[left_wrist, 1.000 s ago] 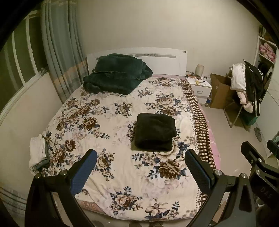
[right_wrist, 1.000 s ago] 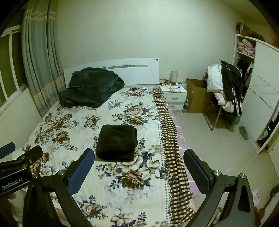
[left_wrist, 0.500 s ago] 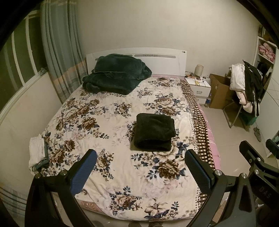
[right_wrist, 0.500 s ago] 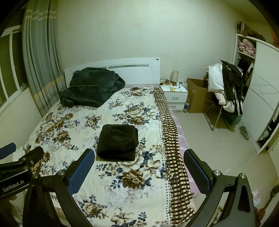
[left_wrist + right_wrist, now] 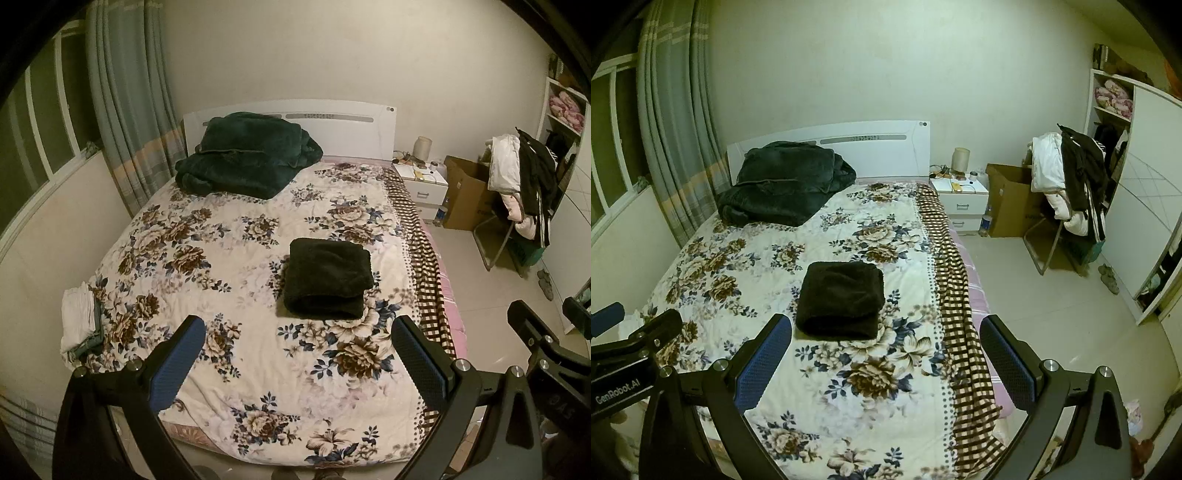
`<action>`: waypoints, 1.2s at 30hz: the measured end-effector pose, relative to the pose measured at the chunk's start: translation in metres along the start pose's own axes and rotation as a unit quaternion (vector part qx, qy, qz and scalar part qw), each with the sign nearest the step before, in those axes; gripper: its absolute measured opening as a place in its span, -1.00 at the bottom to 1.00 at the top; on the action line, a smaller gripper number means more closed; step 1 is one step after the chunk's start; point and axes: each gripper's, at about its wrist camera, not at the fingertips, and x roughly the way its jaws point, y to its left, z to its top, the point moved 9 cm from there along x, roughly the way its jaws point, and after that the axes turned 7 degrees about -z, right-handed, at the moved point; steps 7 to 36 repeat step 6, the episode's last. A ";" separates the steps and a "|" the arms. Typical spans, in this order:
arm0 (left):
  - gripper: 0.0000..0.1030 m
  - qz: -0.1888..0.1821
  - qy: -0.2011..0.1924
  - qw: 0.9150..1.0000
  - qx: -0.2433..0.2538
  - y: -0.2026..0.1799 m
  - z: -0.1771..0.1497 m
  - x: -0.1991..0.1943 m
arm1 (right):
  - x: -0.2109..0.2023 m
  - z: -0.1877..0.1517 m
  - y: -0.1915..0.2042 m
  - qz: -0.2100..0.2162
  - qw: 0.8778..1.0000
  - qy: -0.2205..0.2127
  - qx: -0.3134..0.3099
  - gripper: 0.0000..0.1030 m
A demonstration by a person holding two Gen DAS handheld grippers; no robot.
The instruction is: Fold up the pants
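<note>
We hold both grippers above the foot of the bed (image 5: 258,413), well back from the work. Left gripper (image 5: 297,356) has its jaws spread wide w/ nothing between them; right gripper (image 5: 884,354) is spread wide too, also empty. The pants (image 5: 327,282) lie folded into a thick dark rectangle on the floral quilt (image 5: 207,258), toward the bed's right side, near the checked edge, apart from both grippers. A dark green blanket (image 5: 245,155) is heaped at the headboard. Small white stack of folded cloth (image 5: 77,312) sits at the bed's left edge. Containers: an open cardboard box (image 5: 1010,199) stands beside the nightstand (image 5: 962,203); we can't see what's inside it. The shelf unit (image 5: 1112,98) holds pink floral bedding.
</note>
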 end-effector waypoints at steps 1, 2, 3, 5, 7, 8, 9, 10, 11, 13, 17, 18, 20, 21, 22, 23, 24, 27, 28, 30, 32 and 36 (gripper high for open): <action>1.00 0.000 0.000 1.000 0.000 0.000 0.000 0.000 | 0.000 -0.001 0.000 0.001 1.000 0.001 0.000 1.00; 1.00 0.001 0.000 1.000 0.000 0.000 0.000 -0.001 | 0.001 -0.001 0.001 0.002 1.000 0.001 0.000 1.00; 1.00 0.001 -0.002 1.000 -0.001 0.000 0.000 -0.001 | 0.001 -0.003 0.001 0.001 1.000 0.002 0.000 1.00; 1.00 0.004 -0.004 1.000 -0.001 0.000 -0.001 -0.001 | 0.001 -0.003 0.001 0.002 1.000 0.002 0.000 1.00; 1.00 0.004 -0.004 1.000 -0.001 0.000 -0.002 -0.001 | 0.001 -0.004 0.001 0.002 1.000 0.002 0.001 1.00; 1.00 0.004 -0.004 1.000 -0.001 0.000 -0.002 -0.001 | 0.001 -0.004 0.001 0.002 1.000 0.002 0.001 1.00; 1.00 0.004 -0.004 1.000 -0.001 0.000 -0.002 -0.001 | 0.001 -0.004 0.001 0.002 1.000 0.002 0.001 1.00; 1.00 0.004 -0.004 1.000 -0.001 0.000 -0.002 -0.001 | 0.001 -0.004 0.001 0.002 1.000 0.002 0.001 1.00; 1.00 0.004 -0.004 1.000 -0.001 0.000 -0.002 -0.001 | 0.001 -0.004 0.001 0.002 1.000 0.002 0.001 1.00; 1.00 0.004 -0.004 1.000 -0.001 0.000 -0.002 -0.001 | 0.001 -0.004 0.001 0.002 1.000 0.002 0.001 1.00; 1.00 0.004 -0.004 1.000 -0.001 0.000 -0.002 -0.001 | 0.001 -0.004 0.001 0.002 1.000 0.002 0.001 1.00; 1.00 0.004 -0.004 1.000 -0.001 0.000 -0.002 -0.001 | 0.001 -0.004 0.001 0.002 1.000 0.002 0.001 1.00; 1.00 0.004 -0.004 1.000 -0.001 0.000 -0.002 -0.001 | 0.001 -0.004 0.001 0.002 1.000 0.002 0.001 1.00; 1.00 0.004 -0.004 1.000 -0.001 0.000 -0.002 -0.001 | 0.001 -0.004 0.001 0.002 1.000 0.002 0.001 1.00; 1.00 0.004 -0.004 1.000 -0.001 0.000 -0.002 -0.001 | 0.001 -0.004 0.001 0.002 1.000 0.002 0.001 1.00; 1.00 0.004 -0.004 1.000 -0.001 0.000 -0.002 -0.001 | 0.001 -0.004 0.001 0.002 1.000 0.002 0.001 1.00; 1.00 0.004 -0.004 1.000 -0.001 0.000 -0.002 -0.001 | 0.001 -0.004 0.001 0.002 1.000 0.002 0.001 1.00; 1.00 0.004 -0.004 1.000 -0.001 0.000 -0.002 -0.001 | 0.001 -0.004 0.001 0.002 1.000 0.002 0.001 1.00; 1.00 0.004 -0.004 1.000 -0.001 0.000 -0.002 -0.001 | 0.001 -0.004 0.001 0.002 1.000 0.002 0.001 1.00; 1.00 0.004 -0.004 1.000 -0.001 0.000 -0.002 -0.001 | 0.001 -0.004 0.001 0.002 1.000 0.002 0.001 1.00; 1.00 0.004 -0.004 1.000 -0.001 0.000 -0.002 -0.001 | 0.001 -0.004 0.001 0.002 1.000 0.002 0.001 1.00; 1.00 0.004 -0.004 1.000 -0.001 0.000 -0.002 -0.001 | 0.001 -0.004 0.001 0.002 1.000 0.002 0.001 1.00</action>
